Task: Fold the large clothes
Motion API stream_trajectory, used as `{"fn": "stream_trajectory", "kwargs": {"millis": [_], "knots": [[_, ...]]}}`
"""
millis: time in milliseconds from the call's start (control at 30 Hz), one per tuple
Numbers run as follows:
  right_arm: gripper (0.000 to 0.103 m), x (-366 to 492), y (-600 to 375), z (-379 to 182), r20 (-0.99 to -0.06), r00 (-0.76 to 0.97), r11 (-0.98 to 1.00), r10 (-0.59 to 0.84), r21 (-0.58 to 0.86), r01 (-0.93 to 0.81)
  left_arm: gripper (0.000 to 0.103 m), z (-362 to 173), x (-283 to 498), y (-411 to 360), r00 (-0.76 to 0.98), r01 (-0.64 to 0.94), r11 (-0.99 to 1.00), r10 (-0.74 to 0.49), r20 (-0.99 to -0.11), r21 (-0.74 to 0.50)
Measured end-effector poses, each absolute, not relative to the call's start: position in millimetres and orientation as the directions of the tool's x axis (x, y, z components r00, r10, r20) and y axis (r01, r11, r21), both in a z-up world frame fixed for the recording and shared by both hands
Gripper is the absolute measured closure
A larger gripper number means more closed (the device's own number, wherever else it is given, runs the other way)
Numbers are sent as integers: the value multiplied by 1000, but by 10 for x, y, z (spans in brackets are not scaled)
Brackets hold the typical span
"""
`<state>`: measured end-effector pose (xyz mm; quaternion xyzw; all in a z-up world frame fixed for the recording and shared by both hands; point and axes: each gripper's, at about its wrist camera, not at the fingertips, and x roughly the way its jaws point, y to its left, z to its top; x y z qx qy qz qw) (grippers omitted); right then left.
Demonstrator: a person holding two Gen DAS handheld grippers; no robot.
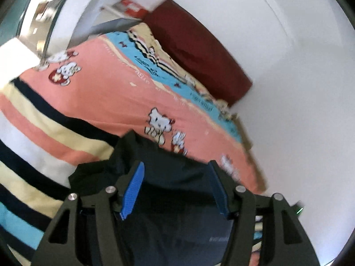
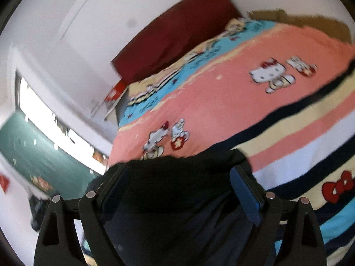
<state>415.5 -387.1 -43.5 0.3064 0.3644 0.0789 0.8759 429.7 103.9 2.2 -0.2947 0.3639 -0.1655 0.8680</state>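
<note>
Left gripper (image 1: 176, 170) is spread wide, blue pads well apart, and a dark garment (image 1: 168, 199) fills the whole gap between them. The cloth bunches up over the fingertips and drapes across the near part of the bed. Whether either pad actually pinches the fabric is hard to judge; the jaws stand wide, so it reads as released, with cloth lying against the fingers rather than clamped.

Over to the right gripper (image 2: 182, 173): same story, jaws wide apart, the dark garment (image 2: 177, 190) heaped between them and riding up over the left finger (image 2: 115, 184). The blue pad (image 2: 246, 197) on the other side shows clearly, with fabric touching its inner face. No pinch visible here either.

The garment's lower part runs out of the bottom of both views, hidden behind the gripper frames, so its overall shape and kind cannot be told. Both views are blurred.

Under it lies the bedspread (image 1: 99, 93), pink with cartoon cats and striped bands in cream, navy, white and blue. A dark red headboard (image 1: 195, 51) stands at the far end against the white wall (image 1: 288, 88). In the right wrist view a window (image 2: 44, 115) and a green curtain (image 2: 33, 155) sit to the left.
</note>
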Motion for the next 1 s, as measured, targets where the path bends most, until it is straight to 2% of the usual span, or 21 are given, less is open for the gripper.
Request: {"fn": "stream_trajectory", "kwargs": {"millis": [200, 367, 533, 733, 800, 1000], "knots": [[13, 4058, -3138, -382, -660, 656, 893, 365, 449, -44, 46, -175, 4195, 223, 600, 158, 862, -471, -647, -481], [13, 4198, -2703, -473, -711, 616, 931, 340, 346, -114, 46, -349, 4369, -392, 559, 240, 882, -467, -685, -406], [15, 4551, -2572, -749, -769, 559, 945, 310, 316, -88, 44, -632, 4808, -710, 561, 205, 943, -332, -758, -262], [14, 5050, -2550, -1002, -820, 512, 962, 256, 268, -52, 42, -937, 5445, -802, 495, 144, 970, -240, -835, -194], [10, 5174, -2533, -1074, -840, 487, 966, 240, 256, -35, 41, -1070, 5605, -840, 460, 132, 977, -212, -862, -170], [5, 5460, -2517, -1441, -896, 410, 980, 171, 198, 24, 39, -1377, 5772, -929, 467, 117, 987, -156, -870, -114]]}}
